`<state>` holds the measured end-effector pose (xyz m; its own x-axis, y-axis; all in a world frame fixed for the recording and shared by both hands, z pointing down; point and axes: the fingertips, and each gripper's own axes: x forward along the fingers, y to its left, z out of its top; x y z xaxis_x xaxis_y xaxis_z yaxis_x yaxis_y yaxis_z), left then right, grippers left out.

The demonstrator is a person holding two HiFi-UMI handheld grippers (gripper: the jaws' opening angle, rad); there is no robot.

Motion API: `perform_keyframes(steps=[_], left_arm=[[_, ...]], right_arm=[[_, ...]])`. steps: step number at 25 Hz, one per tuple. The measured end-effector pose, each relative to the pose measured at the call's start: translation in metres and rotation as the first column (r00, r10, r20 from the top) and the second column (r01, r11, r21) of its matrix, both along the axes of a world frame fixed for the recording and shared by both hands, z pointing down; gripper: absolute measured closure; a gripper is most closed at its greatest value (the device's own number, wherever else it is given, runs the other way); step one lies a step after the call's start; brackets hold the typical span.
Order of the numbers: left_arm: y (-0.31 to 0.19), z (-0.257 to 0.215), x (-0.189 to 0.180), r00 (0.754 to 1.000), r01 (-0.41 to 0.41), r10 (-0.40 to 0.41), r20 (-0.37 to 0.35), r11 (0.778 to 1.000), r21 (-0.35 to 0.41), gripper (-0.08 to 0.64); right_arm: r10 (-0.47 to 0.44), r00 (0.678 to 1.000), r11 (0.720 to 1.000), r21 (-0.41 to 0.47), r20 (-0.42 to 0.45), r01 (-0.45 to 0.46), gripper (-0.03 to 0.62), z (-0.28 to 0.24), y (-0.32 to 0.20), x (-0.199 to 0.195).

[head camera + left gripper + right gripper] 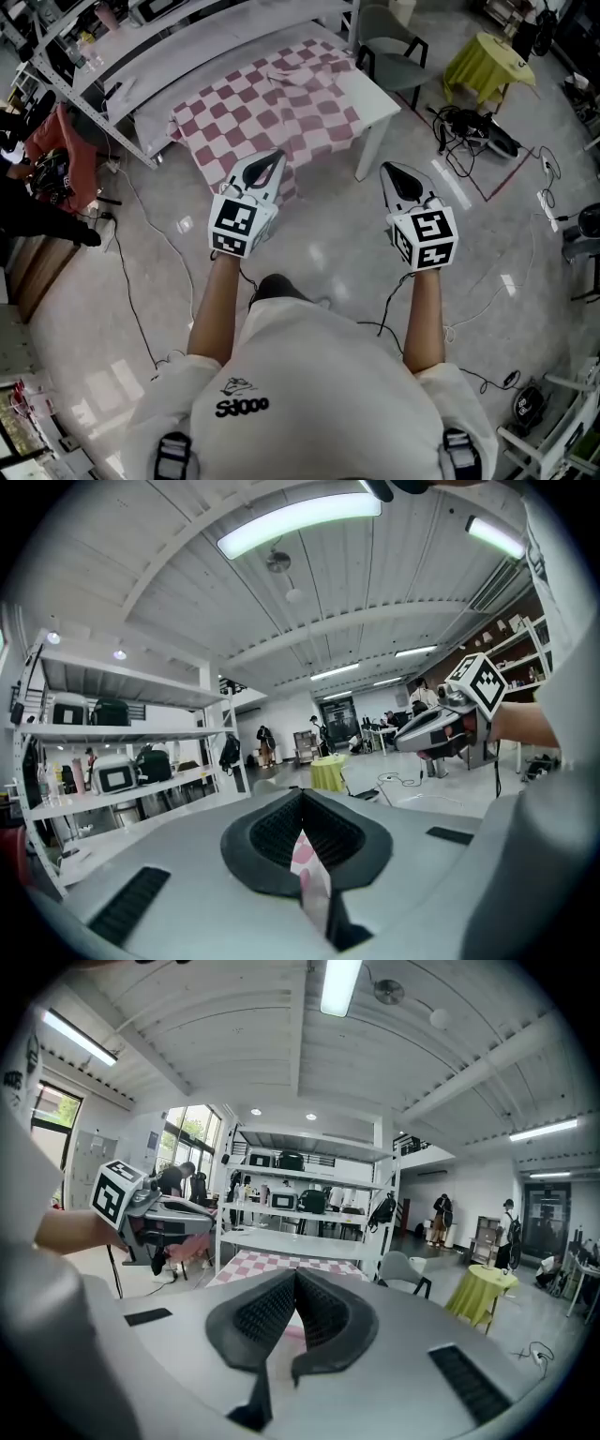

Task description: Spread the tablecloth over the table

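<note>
Left gripper [302, 841] clenched on a fold of the checked tablecloth [272, 103]; right gripper [293, 1309] shut on nothing evident. Cloth lies rumpled over the left part of the table [373, 94], right end bare. Risk: a one-sided pull would likely skew it or drag it off. Only the left gripper view shows the pinch; the head view shows coverage.

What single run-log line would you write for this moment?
step: spread tablecloth | left gripper: shut on tablecloth edge | right gripper: shut, over floor | table: partly covered
</note>
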<state>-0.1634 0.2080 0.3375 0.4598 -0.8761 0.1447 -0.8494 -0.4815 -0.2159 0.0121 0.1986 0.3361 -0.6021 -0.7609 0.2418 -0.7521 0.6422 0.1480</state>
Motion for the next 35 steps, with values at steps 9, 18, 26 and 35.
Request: perform_keyframes(steps=[9,18,26,35], left_arm=[[-0.007,0.01,0.025,1.0,0.004,-0.004,0.016,1.0,-0.019,0.532],[-0.043,0.016,0.033,1.0,-0.008,0.008,0.002,0.999,-0.032,0.532],[-0.098,0.035,0.024,1.0,-0.008,0.007,-0.012,0.998,-0.065,0.532],[-0.194,0.04,0.008,0.999,-0.041,0.038,-0.034,0.995,-0.088,0.532]], right_arm=[[0.001,1.0,1.0,-0.009,0.02,0.0,0.569,0.006,-0.012,0.022],[0.011,1.0,0.999,-0.03,0.029,-0.01,0.569,0.016,-0.045,0.026],[0.011,1.0,0.998,-0.062,0.017,-0.01,0.569,0.033,-0.099,0.017],[0.035,0.999,0.997,-0.069,-0.016,-0.036,0.569,0.031,-0.188,0.001]])
